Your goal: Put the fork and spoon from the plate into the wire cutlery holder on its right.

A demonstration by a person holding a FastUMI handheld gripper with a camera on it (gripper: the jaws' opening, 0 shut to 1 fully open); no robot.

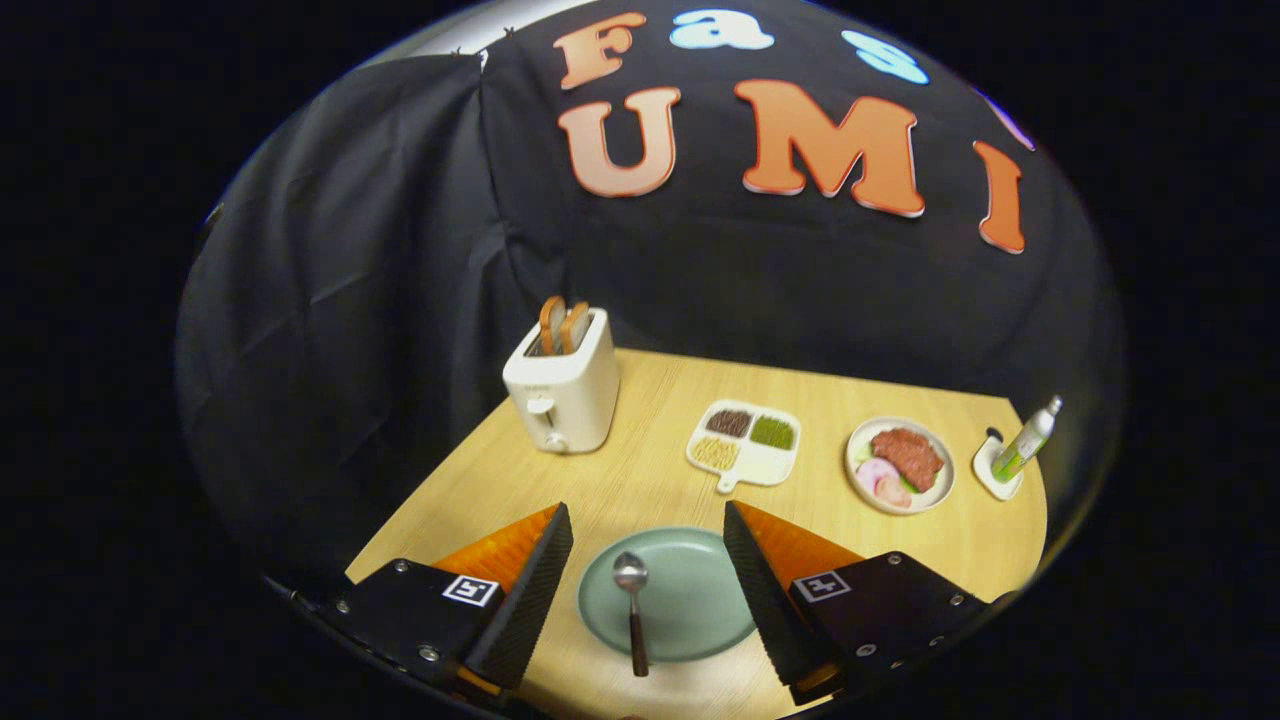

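Note:
A pale green plate (700, 610) lies on the wooden table between my two fingers. On it rests a spoon (632, 608), its metal bowl pointing away from me and its dark handle reaching over the plate's near rim. My gripper (647, 520) hangs above the plate and is open, with a wide gap between the fingers and nothing held. The left finger stands beside the plate's left rim, and the right finger covers part of the plate's right rim.
A white toaster (562, 385) with two bread slices stands at the back left. Beyond the fingers lie a divided white dish (745, 445) of grains, a plate of meat (900, 465) and a small dish with a bottle (1015, 455) near the table's right edge.

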